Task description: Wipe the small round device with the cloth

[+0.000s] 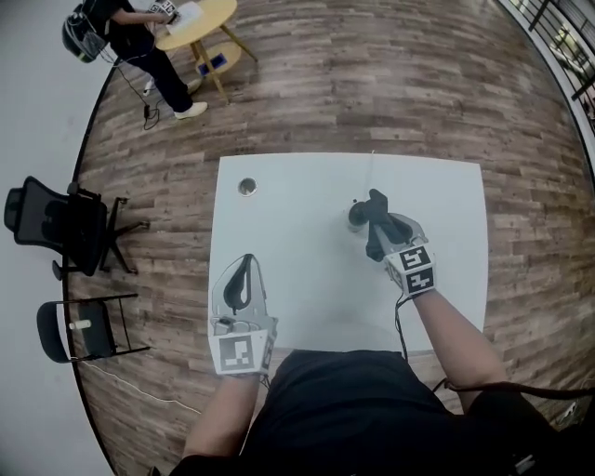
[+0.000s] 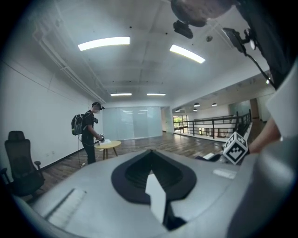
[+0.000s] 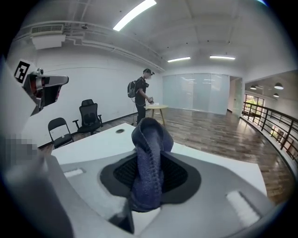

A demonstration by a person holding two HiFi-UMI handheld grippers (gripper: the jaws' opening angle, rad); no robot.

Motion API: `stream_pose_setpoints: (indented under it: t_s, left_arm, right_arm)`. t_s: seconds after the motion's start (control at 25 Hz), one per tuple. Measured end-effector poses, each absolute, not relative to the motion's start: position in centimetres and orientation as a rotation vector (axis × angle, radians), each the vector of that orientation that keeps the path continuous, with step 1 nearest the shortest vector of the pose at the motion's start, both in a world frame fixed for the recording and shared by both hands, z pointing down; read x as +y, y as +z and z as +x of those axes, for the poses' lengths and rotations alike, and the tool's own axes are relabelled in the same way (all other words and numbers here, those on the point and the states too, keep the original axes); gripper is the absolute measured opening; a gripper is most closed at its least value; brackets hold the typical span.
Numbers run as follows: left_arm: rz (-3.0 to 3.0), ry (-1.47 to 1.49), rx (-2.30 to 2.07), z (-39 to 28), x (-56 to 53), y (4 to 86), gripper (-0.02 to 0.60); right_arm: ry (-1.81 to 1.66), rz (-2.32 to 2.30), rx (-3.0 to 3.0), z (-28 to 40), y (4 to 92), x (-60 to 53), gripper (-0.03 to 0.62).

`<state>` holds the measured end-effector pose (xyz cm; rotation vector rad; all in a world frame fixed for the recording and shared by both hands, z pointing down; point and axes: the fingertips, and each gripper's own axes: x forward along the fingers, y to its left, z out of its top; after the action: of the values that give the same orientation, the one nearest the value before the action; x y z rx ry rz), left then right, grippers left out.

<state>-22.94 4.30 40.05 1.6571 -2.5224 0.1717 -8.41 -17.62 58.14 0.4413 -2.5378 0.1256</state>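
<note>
A small round device [image 1: 246,187] lies near the far left corner of the white table [image 1: 307,307]; the right gripper view shows the device [image 3: 120,131] small and far off. My right gripper [image 1: 370,209] is held over the table's middle right, shut on a dark blue cloth [image 1: 359,216]. In the right gripper view the cloth [image 3: 148,158] stands bunched up between the jaws and hides their tips. My left gripper [image 1: 245,262] hovers at the near left edge, its jaws together with nothing in them. It is well short of the device.
A person with a backpack stands at a round wooden table [image 1: 195,23] far back left. A black office chair [image 1: 56,228] and a folding chair [image 1: 79,327] stand left of the white table. A railing [image 1: 558,28] runs at the far right.
</note>
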Motion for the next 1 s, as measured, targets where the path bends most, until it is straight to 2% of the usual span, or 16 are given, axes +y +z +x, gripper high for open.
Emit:
stream_pose_setpoints:
  t_s: [0.4,1.0]
  left_arm:
    - [1.527,0.281,-2.543,-25.0,8.0,42.8,0.005]
    - [1.522,0.257,-2.566,-25.9,9.8,42.8,0.005]
  right_arm:
    - [0.099,0.378,-2.504,-12.0,59.2,-18.5,0.114]
    - [-0.014,0.291,-2.464,-13.6,58.9,-15.6,0.112]
